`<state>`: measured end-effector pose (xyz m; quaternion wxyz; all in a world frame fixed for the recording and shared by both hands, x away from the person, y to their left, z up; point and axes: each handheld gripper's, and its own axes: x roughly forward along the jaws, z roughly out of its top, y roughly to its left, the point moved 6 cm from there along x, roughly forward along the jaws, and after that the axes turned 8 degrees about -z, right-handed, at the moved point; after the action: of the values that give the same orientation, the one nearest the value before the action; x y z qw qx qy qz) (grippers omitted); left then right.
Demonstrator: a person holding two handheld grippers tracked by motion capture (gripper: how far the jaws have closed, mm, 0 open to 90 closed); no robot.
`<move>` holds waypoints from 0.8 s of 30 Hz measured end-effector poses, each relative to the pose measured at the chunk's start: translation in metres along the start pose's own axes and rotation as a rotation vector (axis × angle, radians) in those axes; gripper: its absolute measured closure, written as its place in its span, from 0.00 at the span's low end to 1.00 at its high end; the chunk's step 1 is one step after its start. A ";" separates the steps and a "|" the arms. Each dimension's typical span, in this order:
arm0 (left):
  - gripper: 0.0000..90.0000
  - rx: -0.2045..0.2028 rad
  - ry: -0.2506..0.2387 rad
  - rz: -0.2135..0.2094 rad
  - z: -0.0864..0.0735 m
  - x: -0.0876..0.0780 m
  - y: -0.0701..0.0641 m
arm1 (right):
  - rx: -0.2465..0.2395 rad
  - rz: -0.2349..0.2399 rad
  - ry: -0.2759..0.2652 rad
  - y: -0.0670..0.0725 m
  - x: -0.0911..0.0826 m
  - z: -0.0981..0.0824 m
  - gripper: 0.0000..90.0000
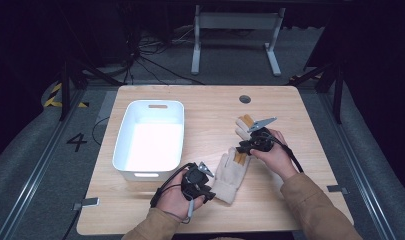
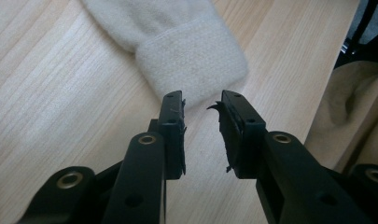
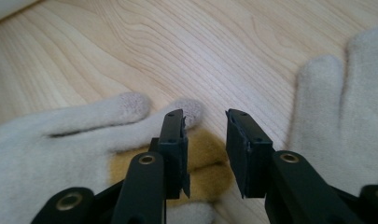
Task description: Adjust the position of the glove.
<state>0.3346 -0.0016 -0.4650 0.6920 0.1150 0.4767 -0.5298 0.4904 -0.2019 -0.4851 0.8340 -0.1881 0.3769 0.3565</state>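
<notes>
A person seated at a pale wooden table (image 1: 290, 200) works two hand-held black two-jaw grippers over a pair of cream knitted gloves. The nearer cream knitted glove (image 1: 229, 176) lies flat near the front middle of the table, its ribbed cuff (image 2: 191, 58) pointing toward the person. The left gripper (image 1: 208, 188) rests just beside that cuff; in the left gripper view its jaws stand a little apart with bare wood between them and the cuff just beyond the tips, so nothing is gripped, probably lined up to catch the cuff edge. The second cream glove with mustard-yellow patches (image 1: 244, 125) lies farther back and to the right, its fingers overlapping the first glove's. The right gripper (image 1: 242, 147) hovers low over the spot where the gloves meet, jaws apart and empty, over a yellow patch (image 3: 207, 163), likely to pinch the fabric there. A white rectangular plastic bin (image 1: 122, 135) with cut-out handles sits empty to the left, seemingly where the gloves will go. No brand or label is legible on the gloves or the bin; the only writing is a large "4" (image 1: 76, 142) marked on the grey floor left of the table.
</notes>
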 end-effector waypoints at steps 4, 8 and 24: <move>0.71 -0.008 0.019 0.011 -0.002 0.005 0.003 | 0.002 0.004 0.016 -0.001 0.005 -0.003 0.75; 0.68 -0.015 0.023 0.019 -0.002 0.008 0.005 | 0.006 0.004 0.023 -0.002 0.007 -0.005 0.75; 0.68 -0.007 -0.036 0.059 0.012 0.022 -0.007 | 0.005 0.024 0.024 0.001 0.008 -0.009 0.92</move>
<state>0.3346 -0.0257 -0.4735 0.7161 0.1170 0.4623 -0.5097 0.4886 -0.2027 -0.4967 0.8255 -0.1856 0.3899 0.3635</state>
